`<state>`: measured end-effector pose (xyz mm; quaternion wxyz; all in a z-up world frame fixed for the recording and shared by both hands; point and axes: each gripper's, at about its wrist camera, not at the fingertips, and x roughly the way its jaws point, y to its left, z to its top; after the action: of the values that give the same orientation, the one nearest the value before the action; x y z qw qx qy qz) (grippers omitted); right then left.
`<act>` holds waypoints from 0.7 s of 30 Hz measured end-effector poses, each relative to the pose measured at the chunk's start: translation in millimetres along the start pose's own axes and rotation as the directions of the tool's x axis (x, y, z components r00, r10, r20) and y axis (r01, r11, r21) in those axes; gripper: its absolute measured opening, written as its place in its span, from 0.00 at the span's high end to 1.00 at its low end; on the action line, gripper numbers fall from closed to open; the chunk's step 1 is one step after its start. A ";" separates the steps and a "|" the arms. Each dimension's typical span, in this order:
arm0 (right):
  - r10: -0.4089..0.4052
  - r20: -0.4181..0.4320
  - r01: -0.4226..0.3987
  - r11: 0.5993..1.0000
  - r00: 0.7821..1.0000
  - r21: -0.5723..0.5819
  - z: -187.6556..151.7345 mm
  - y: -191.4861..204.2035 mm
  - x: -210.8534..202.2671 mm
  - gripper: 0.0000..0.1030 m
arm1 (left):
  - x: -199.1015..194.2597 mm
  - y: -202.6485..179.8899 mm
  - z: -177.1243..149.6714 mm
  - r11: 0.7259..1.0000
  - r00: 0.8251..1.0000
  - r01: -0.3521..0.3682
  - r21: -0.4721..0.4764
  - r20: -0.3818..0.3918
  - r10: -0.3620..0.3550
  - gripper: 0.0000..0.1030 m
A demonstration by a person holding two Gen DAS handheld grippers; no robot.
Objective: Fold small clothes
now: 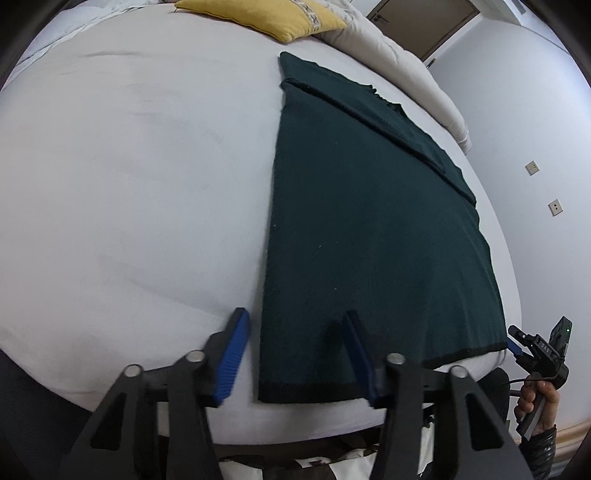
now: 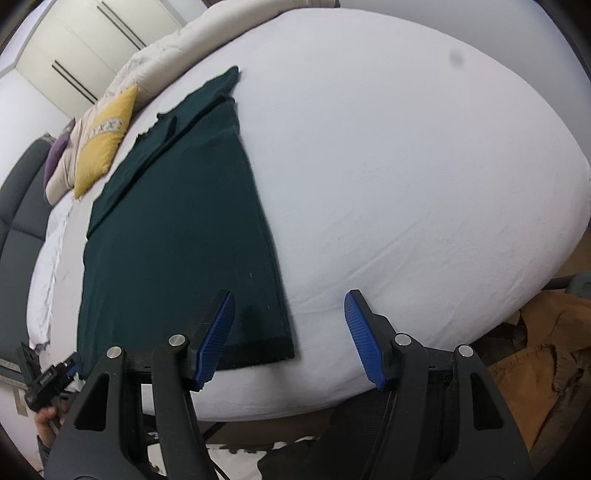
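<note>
A dark green knit garment (image 1: 369,229) lies flat on the white bed, its sides folded in and its dark hem toward me; it also shows in the right wrist view (image 2: 177,236). My left gripper (image 1: 295,325) is open, hovering over the hem's near left corner with one blue finger on either side of the cloth's left edge. My right gripper (image 2: 290,306) is open over the hem's near right corner. Each gripper appears in the other's view, the right gripper (image 1: 532,347) at the garment's right hem corner, the left gripper (image 2: 51,376) at the far lower left.
A yellow cushion (image 1: 266,14) and a rolled cream duvet (image 1: 406,74) lie at the head of the bed (image 1: 129,166). A brown bag or cloth (image 2: 535,362) sits on the floor to the right. A wall with sockets (image 1: 532,168) stands beyond the bed.
</note>
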<state>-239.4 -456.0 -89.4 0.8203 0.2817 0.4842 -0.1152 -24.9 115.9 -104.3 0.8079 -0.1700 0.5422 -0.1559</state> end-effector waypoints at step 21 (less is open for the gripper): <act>0.061 -0.050 -0.062 0.998 0.997 -0.010 -3.1 13.2 2.8 0.94 | -9.2 -2.1 1.6 0.999 0.999 0.049 -0.003 0.005 -0.049 0.93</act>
<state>-234.2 -443.2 -88.3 0.8128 0.2946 0.4963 -0.0799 -26.9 118.2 -95.2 0.8050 -0.1851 0.5361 -0.1742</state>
